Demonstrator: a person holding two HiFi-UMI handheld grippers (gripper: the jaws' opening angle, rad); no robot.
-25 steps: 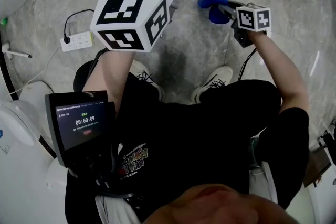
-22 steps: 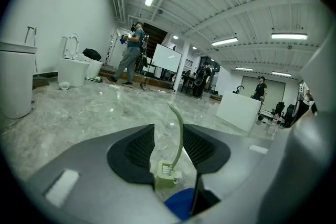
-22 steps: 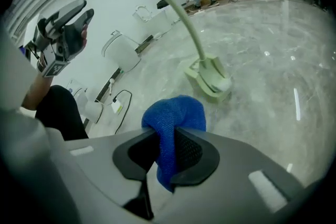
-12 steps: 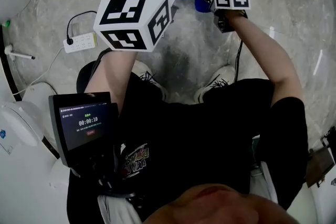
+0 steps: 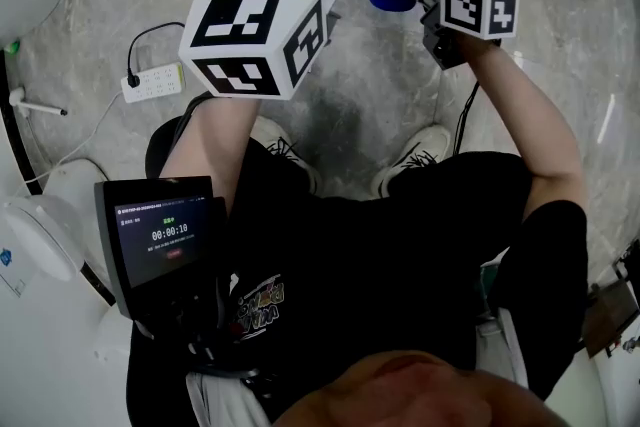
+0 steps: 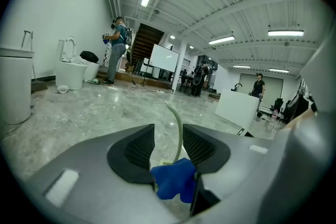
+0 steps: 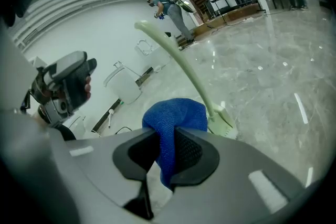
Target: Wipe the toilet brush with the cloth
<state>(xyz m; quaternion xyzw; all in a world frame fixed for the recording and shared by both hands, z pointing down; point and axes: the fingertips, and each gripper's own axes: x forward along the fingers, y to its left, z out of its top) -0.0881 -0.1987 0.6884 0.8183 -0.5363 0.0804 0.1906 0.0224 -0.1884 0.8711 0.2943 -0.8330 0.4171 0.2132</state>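
Screen: closest to me, a small dark screen (image 5: 165, 235) is lit at the person's left side.
Left gripper: the left gripper (image 6: 169, 143) is held up before the person's chest and points away, a little downward.
Left fingers: the fingers (image 6: 134, 149) stand apart at a middle width. The brush handle shows in the gap with floor visible on both sides of it, so the pads do not press on it.
Right gripper: the right gripper (image 7: 167, 149) is to the right of the left one, with its tip close to the left tip.
Right fingers: these fingers (image 7: 191, 152) are narrow and pinch the blue cloth (image 7: 176, 115), which bulges above them.
Toilet brush: the pale green toilet brush (image 7: 178, 63) is just behind the cloth. Its flat lower end is low and its thin curved handle rises upward. I cannot tell if the cloth touches it.
Floor: the grey marble floor (image 5: 370, 95) is glossy, and a white power strip (image 5: 152, 80) lies on it at the person's left.
Far end: I see a white toilet (image 6: 71, 68) by the wall, a standing person (image 6: 118, 50) and a whiteboard (image 6: 163, 60).
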